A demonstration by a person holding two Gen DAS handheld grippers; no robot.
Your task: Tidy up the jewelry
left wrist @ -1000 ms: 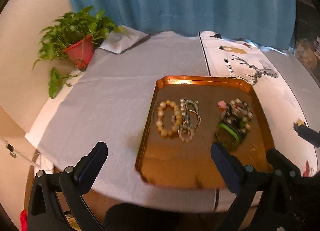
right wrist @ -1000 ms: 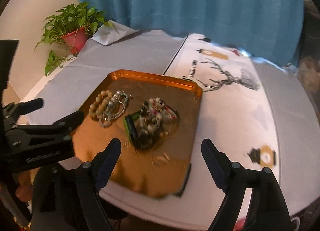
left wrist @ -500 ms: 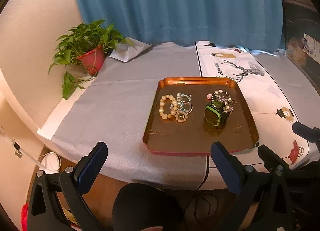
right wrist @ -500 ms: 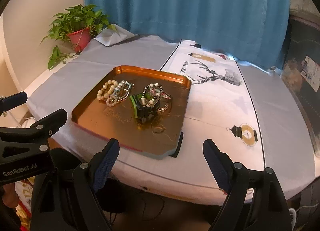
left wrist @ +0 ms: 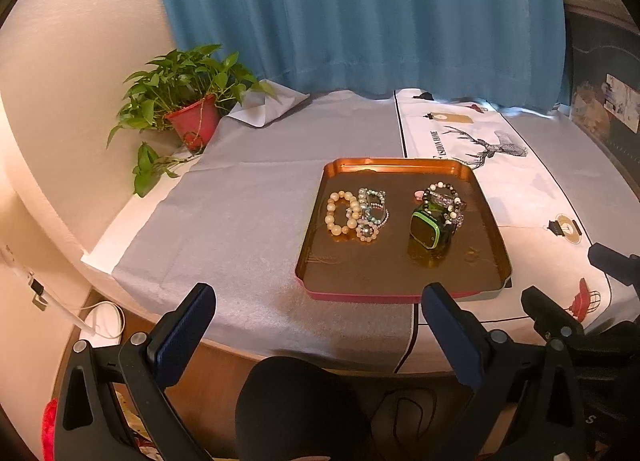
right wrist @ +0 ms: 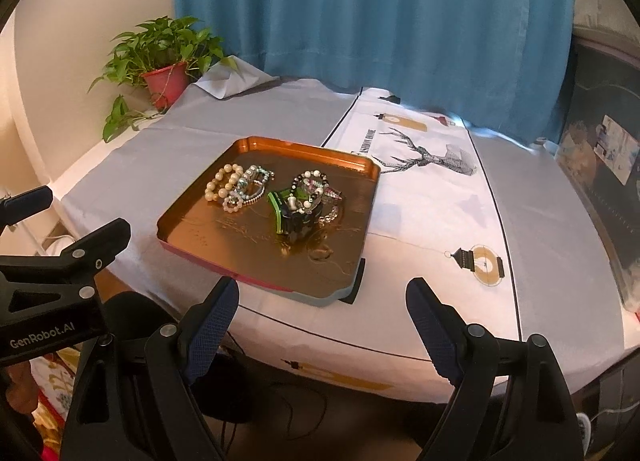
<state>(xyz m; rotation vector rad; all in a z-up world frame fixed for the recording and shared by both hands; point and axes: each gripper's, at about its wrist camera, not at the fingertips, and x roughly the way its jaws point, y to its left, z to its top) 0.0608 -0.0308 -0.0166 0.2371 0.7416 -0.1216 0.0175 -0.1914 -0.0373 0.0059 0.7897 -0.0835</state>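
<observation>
A copper tray (left wrist: 400,277) (right wrist: 248,261) sits on the table near its front edge. On its left lie a cream bead bracelet (left wrist: 338,213) (right wrist: 219,182) and a cluster of pale beaded bracelets (left wrist: 372,213) (right wrist: 250,187). On its right a green and black watch (left wrist: 430,229) (right wrist: 286,213) lies with dark beaded bracelets (left wrist: 444,197) (right wrist: 310,183) heaped on it. My left gripper (left wrist: 316,325) is open and empty, below the table edge in front of the tray. My right gripper (right wrist: 322,321) is open and empty, short of the tray's near right corner.
A potted plant in a red pot (left wrist: 192,121) (right wrist: 166,79) stands at the far left. A grey cloth (left wrist: 240,213) and a white deer-print runner (right wrist: 432,189) cover the table. A blue curtain (left wrist: 360,13) hangs behind. The table's front edge runs just beyond both grippers.
Both grippers have pulled back and away from the tray, which now looks smaller and farther. The jewelry has not moved. Both grippers stay open.
</observation>
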